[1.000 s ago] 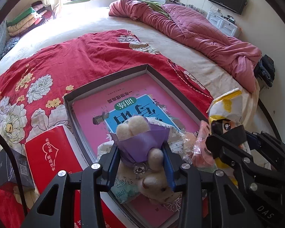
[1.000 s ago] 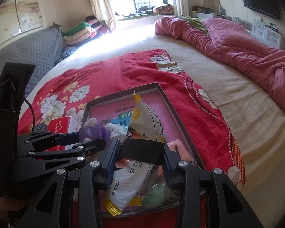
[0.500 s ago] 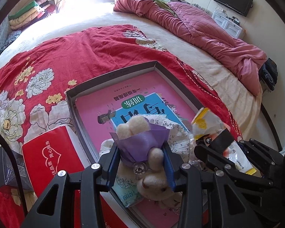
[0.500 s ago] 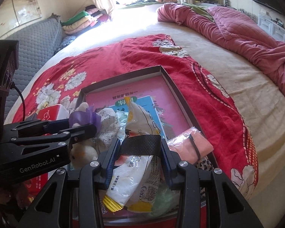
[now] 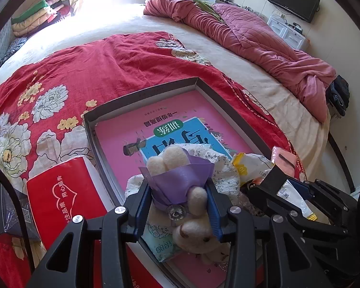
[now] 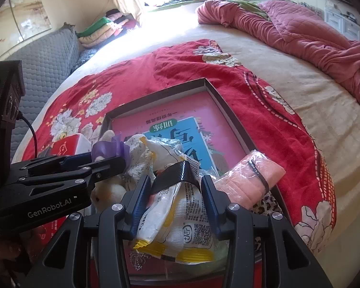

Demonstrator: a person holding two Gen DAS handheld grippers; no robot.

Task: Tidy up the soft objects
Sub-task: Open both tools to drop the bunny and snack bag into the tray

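My left gripper is shut on a cream plush rabbit with a purple ribbon bow, held over the near end of a dark shallow box. My right gripper is shut on a white and yellow snack packet, low over the same box. The left gripper with the rabbit shows at left in the right wrist view. The right gripper with the packet shows at right in the left wrist view. A pink wrapped cloth lies on the box's right rim.
A pink book with a blue panel lies in the box. A floral white cloth and a green tissue pack lie under the rabbit. A red box and a dark box sit left. A pink quilt lies far right.
The right gripper has lowered the snack packet from above the box down to its near end. The left gripper stays shut on the rabbit, almost unmoved.
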